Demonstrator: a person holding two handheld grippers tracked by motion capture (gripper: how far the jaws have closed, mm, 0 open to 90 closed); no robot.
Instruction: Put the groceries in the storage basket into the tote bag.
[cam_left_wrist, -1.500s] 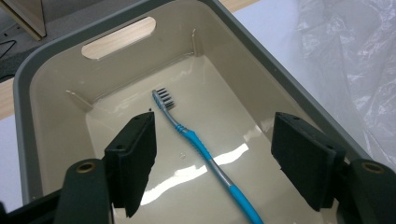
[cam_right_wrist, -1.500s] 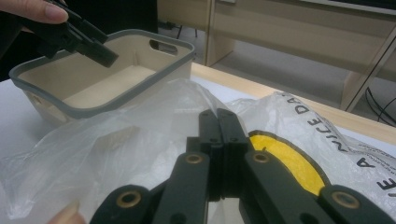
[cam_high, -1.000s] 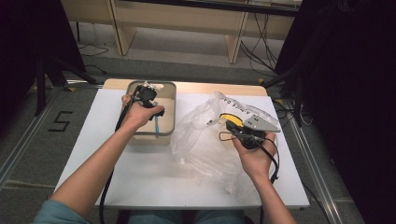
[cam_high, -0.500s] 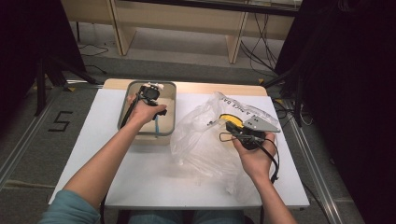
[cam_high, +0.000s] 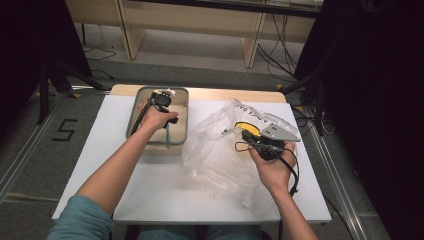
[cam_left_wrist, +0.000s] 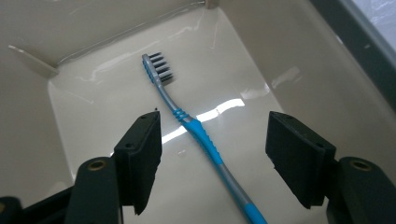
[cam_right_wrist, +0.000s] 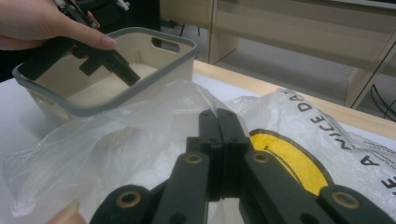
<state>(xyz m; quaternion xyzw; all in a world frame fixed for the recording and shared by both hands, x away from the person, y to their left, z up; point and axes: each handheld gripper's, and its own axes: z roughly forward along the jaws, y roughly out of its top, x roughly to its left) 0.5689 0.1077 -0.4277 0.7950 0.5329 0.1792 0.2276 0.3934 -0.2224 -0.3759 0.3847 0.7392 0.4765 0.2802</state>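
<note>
A blue and grey toothbrush (cam_left_wrist: 196, 128) with dark bristles lies on the floor of a beige bin (cam_high: 182, 145). My left gripper (cam_left_wrist: 212, 135) points down into the bin, open, with the handle between its jaws but untouched. The jaws have just been closing a little. In the high view the left gripper (cam_high: 166, 124) is under the person's hand, over the toothbrush (cam_high: 168, 134). My right gripper (cam_right_wrist: 218, 114) is shut on the edge of a clear plastic bag (cam_right_wrist: 116, 144) with a yellow print, holding it up right of the bin (cam_right_wrist: 154, 74). The right gripper (cam_high: 240, 134) points left.
The white table (cam_high: 150, 190) carries the bin at its back left and the crumpled bag (cam_high: 215, 150) across its right half. A wooden strip (cam_high: 225, 94) runs along the far edge. Shelving and cables stand on the floor beyond.
My left gripper has sunk deeper into the bin toward the toothbrush, and its jaws have narrowed slightly. The right gripper and the bag have stayed put.
</note>
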